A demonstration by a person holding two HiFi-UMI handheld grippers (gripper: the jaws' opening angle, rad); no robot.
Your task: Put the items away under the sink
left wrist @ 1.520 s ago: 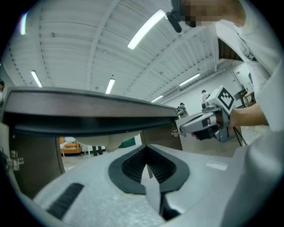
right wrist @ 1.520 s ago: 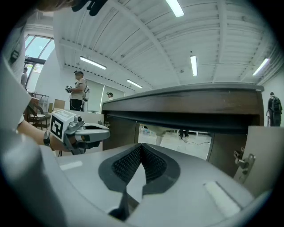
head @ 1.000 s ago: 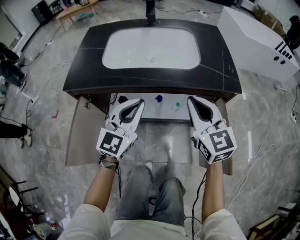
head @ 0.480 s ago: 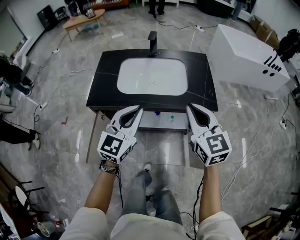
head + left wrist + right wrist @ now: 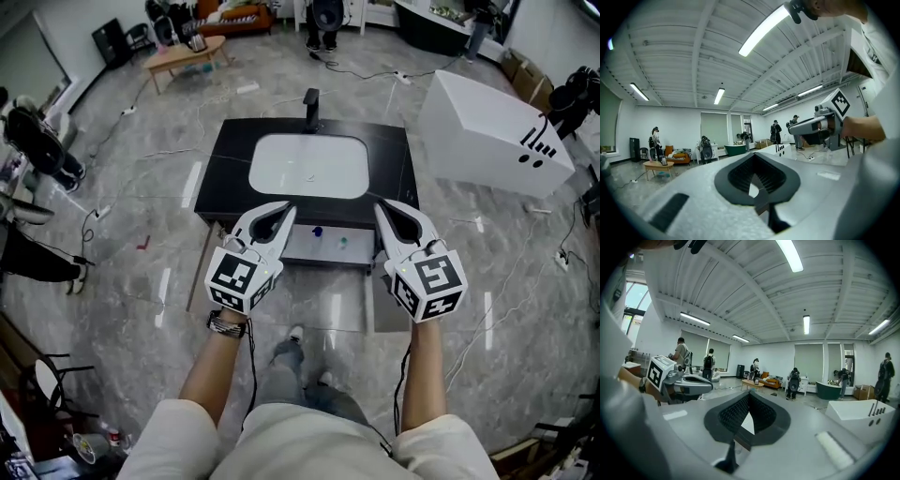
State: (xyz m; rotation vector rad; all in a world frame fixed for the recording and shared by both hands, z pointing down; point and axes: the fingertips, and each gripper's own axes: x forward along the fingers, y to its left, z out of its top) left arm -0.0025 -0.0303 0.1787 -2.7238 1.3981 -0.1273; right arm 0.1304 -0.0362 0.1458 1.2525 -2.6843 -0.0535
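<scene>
Here, left gripper and right gripper were closed and empty at centre frame, square-coded cubes faced up, blue item and green item sat between them in the open cabinet under the sink.

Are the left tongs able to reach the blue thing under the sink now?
Probably not yet: the left tongs are shut and held level, high up; the blue thing sits low in the open cabinet.

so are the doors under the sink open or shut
Open: the doors stand swung out toward the person, and the cabinet floor shows, with a blue item and a green item on it.
</scene>
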